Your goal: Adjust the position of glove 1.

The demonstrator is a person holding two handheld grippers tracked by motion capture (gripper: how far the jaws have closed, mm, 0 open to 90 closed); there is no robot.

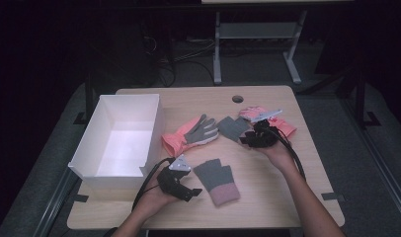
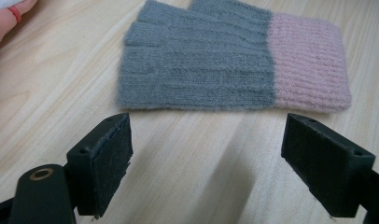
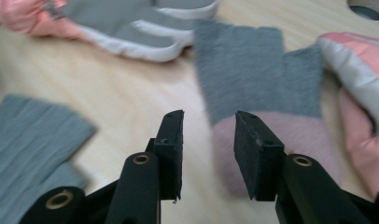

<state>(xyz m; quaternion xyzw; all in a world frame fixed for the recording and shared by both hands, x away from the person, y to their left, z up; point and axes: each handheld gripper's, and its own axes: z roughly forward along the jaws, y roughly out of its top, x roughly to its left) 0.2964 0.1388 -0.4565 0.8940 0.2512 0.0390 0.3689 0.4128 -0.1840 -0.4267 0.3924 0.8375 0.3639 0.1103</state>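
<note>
Sorting gloves, it appears, into the box. Near: left gripper, jaws spread wide and empty, aimed at a grey knit glove with pink cuff lying flat just beside it on the table. Advice: come down over the cuff or palm edge, pinch the fabric rather than the tabletop, lift clear before moving. Middle: right gripper, jaws narrowly parted, holding nothing, over the matching grey glove. Beside it, a coral padded glove; far right, another. Left: white box, nothing inside.
</note>
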